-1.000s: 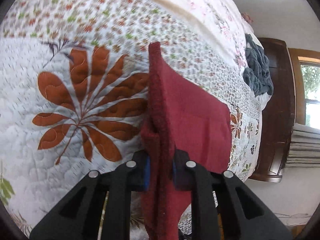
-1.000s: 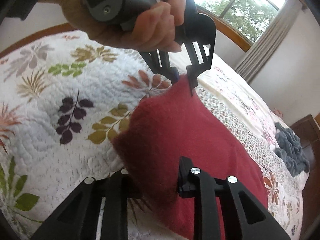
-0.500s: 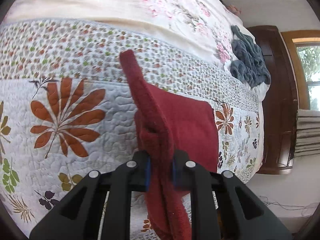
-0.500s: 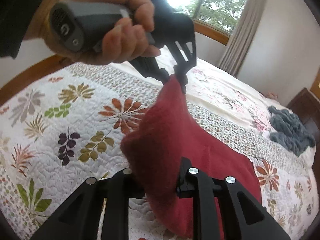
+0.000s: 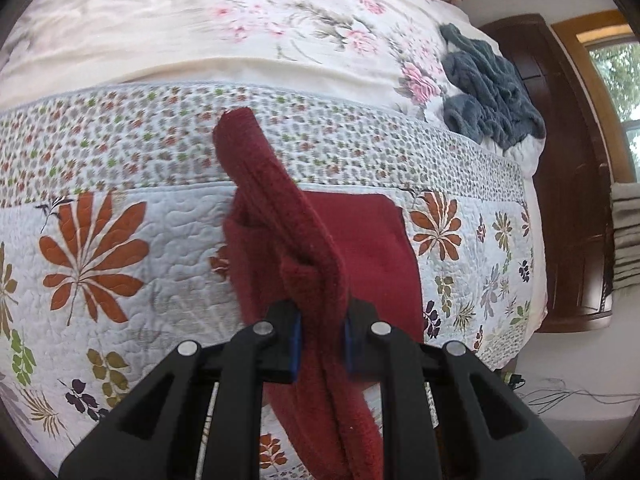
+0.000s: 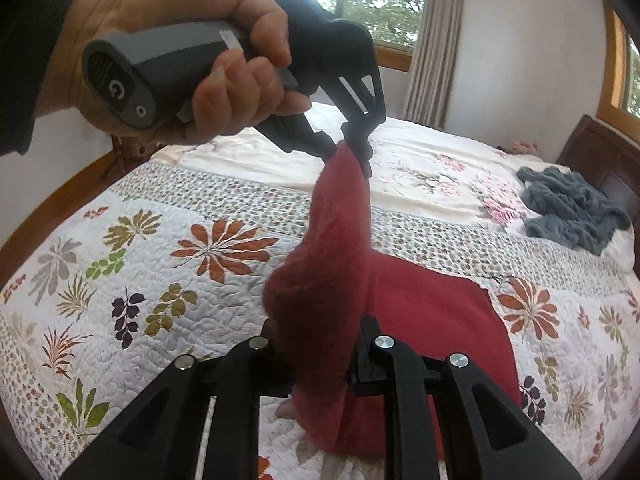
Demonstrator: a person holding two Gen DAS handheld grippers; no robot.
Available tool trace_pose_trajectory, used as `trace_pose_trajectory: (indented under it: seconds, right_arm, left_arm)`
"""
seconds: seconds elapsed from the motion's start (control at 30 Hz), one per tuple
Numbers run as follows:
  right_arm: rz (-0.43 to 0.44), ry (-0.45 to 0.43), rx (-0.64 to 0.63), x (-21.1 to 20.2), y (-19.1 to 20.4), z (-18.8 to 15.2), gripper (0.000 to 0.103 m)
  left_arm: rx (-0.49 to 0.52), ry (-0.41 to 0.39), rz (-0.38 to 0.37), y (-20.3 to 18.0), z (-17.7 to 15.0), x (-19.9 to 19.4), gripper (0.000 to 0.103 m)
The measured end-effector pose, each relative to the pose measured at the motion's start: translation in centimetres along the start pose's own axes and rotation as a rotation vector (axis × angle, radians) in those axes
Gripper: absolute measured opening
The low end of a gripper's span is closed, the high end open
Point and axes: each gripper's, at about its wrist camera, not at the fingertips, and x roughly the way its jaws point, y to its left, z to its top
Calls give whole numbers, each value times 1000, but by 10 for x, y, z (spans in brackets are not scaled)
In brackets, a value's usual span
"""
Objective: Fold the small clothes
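Note:
A dark red fleece cloth (image 5: 372, 248) (image 6: 436, 312) lies partly on the flowered quilt, with one edge lifted off it. My left gripper (image 5: 320, 336) is shut on one corner of that edge, and the cloth bunches between its blue pads. In the right wrist view the same left gripper (image 6: 352, 156), held by a hand (image 6: 224, 80), pinches the far raised corner. My right gripper (image 6: 320, 364) is shut on the near corner, so the red edge stretches taut between the two. The rest of the cloth stays flat on the quilt.
The quilt (image 5: 100, 280) (image 6: 140, 280) covers the bed, with a cream flowered sheet (image 5: 200, 20) beyond it. A crumpled grey-blue garment (image 5: 488, 88) (image 6: 572, 208) lies near the dark wooden headboard (image 5: 568, 160). Windows and a curtain (image 6: 436, 40) stand behind the bed.
Both grippers have risen with the red cloth's edge, lifting it higher off the quilt and pulling it taut. More of the bed and the grey-blue garment has come into view.

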Motion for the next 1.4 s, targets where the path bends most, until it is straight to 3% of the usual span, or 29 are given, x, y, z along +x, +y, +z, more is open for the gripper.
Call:
trace_pose_trajectory:
  seconds: [0.4,0.83,1.2,1.4]
  right_arm:
    - [14,4,158,-5,-73,-23,17]
    - [102,-7,387,12,-153,-81,17]
    - [181,-39,532,25,-198,-132,17]
    - [236,-70,627,34,-215,-156,17]
  left_arm:
    - [73,29,75,-79,2,53,13]
    - [145,95,211,-137,-1,148,13]
    - [179,101,370,-167,-8,208,13]
    - [217,62,509,-189,-13,233,13]
